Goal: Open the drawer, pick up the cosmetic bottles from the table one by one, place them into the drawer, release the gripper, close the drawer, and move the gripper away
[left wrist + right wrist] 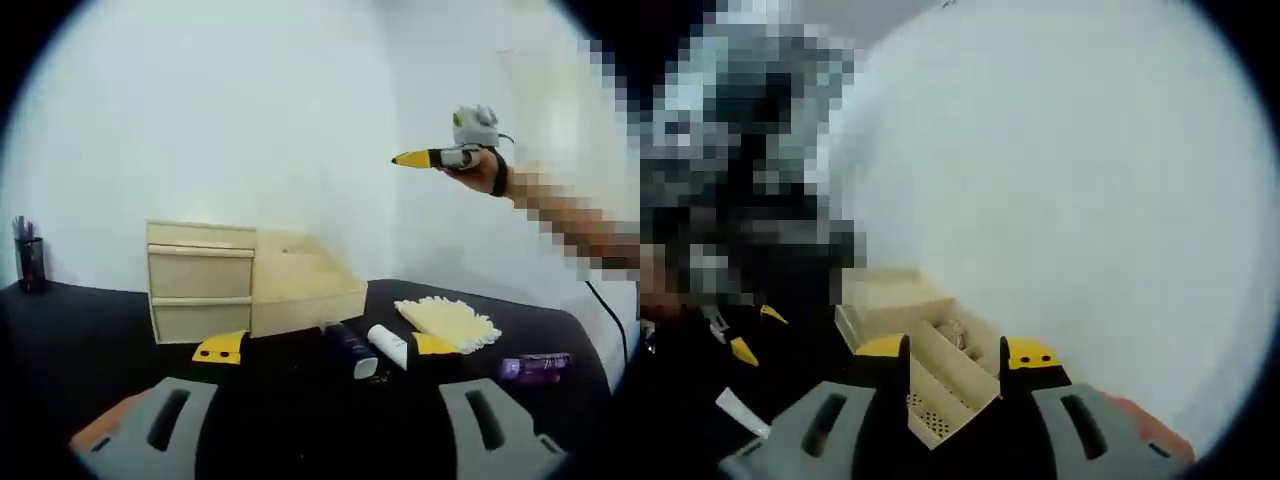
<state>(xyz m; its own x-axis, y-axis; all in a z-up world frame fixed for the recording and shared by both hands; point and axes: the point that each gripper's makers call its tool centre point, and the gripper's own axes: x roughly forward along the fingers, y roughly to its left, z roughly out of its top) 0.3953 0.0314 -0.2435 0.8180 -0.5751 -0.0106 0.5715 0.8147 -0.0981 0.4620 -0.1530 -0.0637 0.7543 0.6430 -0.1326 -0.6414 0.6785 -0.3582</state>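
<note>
Your left gripper [328, 352] is spread wide and holds nothing. Just past its jaws lie two cosmetic bottles side by side on the black table [80, 330]: a dark blue bottle [351, 349] and a white bottle [388, 345]. A third, the purple bottle [535, 366], lies to the right, with one cream cloth [448, 321] behind. Farther left stands one drawer cabinet [200, 280], its top drawer [305, 285] pulled open. Your right gripper [955, 360] is raised above the cabinet, jaws apart and empty.
</note>
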